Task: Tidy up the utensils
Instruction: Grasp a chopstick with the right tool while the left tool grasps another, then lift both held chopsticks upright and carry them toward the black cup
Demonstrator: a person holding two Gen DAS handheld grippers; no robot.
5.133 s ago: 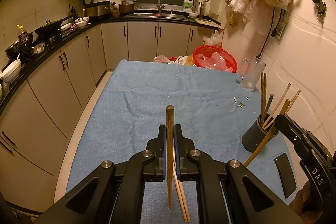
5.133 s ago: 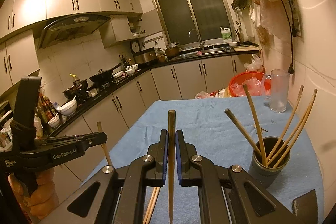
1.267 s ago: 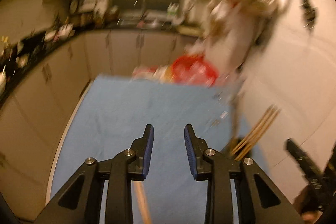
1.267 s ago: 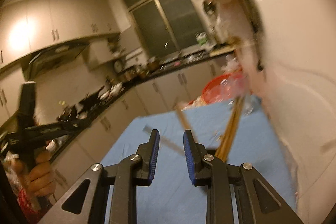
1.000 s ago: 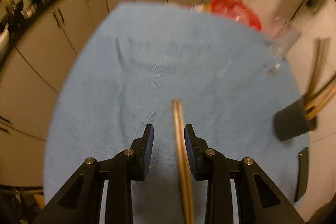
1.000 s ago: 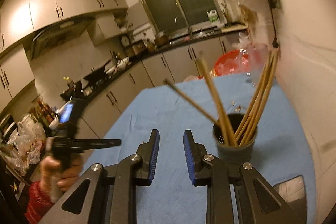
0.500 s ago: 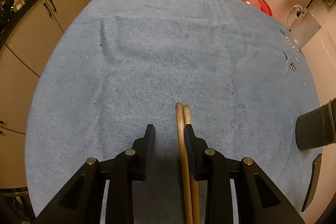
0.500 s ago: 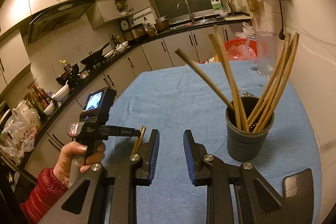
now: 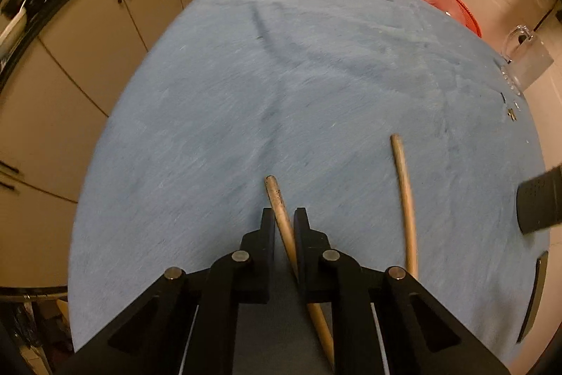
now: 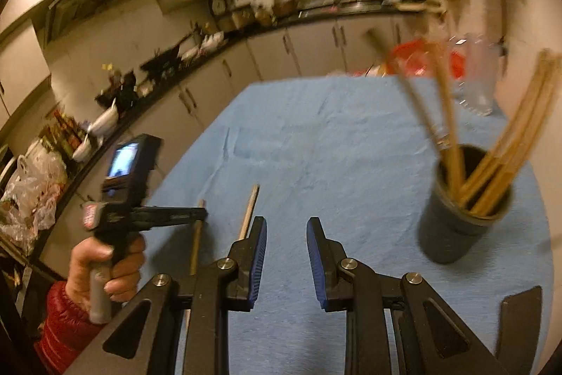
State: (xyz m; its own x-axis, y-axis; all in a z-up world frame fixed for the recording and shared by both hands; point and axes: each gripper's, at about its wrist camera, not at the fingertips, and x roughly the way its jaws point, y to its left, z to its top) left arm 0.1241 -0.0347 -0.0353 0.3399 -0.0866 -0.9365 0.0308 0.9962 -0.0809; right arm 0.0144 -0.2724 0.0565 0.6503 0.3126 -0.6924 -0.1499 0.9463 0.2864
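Jaws left gripper (image 9: pixel 283 221) clamp chopstick (image 9: pixel 279 211), tip up-left | right gripper (image 10: pixel 286 234) jaws apart

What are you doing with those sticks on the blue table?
A person is tidying chopsticks with a grabber in each hand. The left gripper is shut on one chopstick down on the blue cloth. A second chopstick lies loose beside it. The right gripper is open with nothing in it. The dark cup to the right already holds a bunch of chopsticks, so these two probably go there next.
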